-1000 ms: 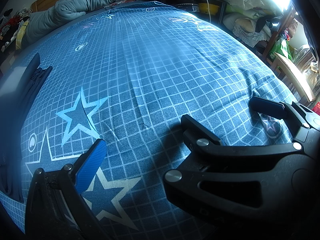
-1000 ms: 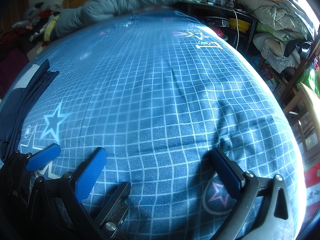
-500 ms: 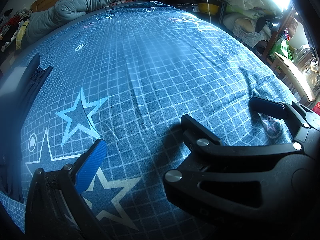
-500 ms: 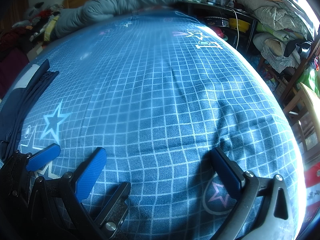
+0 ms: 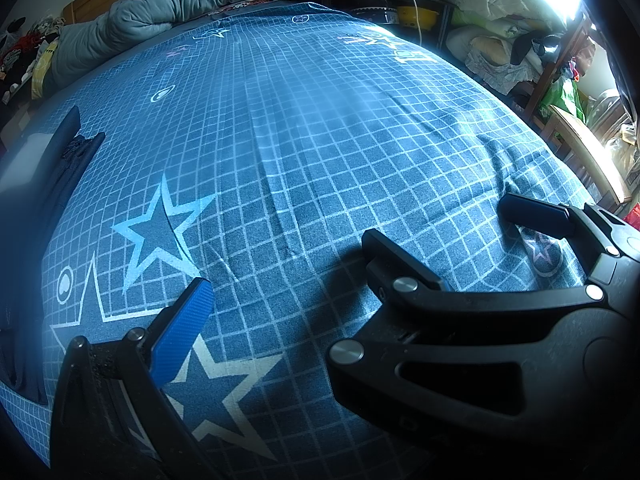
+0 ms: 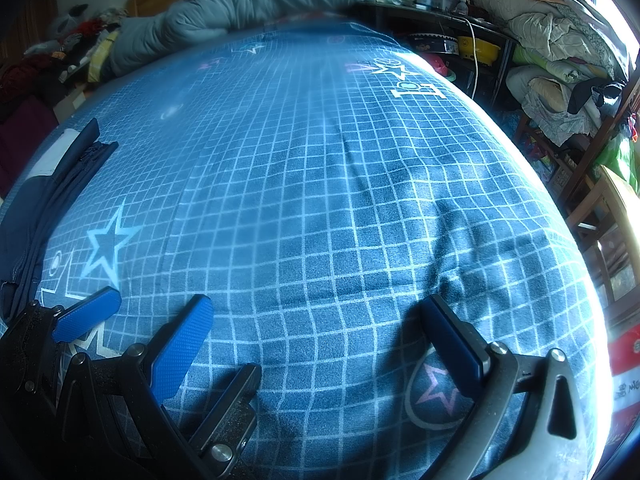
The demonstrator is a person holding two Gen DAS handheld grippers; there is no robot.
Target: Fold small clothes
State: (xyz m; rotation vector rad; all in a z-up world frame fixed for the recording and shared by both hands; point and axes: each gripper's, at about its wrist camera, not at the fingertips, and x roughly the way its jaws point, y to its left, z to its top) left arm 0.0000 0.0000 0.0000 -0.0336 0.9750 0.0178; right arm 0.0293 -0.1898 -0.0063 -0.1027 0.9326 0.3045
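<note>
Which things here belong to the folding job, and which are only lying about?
For the job: navy garment, left gripper, right gripper, bedsheet.

Lying about: grey duvet, laundry pile, yellow bowl, chair.

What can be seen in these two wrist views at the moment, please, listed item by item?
bedsheet: one, blue with a white grid and star prints, covering the bed.
dark garment: one, navy, lying at the left edge of the bed.
duvet: one, grey-green, bunched along the far end of the bed.
dark shelf: one, black, beyond the bed on the right, with small bottles on top and a yellow bowl beneath.
bedding pile: one heap, pale, far right.
wooden chair: one, light brown, right of the bed.
left claw: one, black with blue pads, open over the sheet, holding nothing.
right claw: one, black with blue pads, open, holding nothing.
</note>
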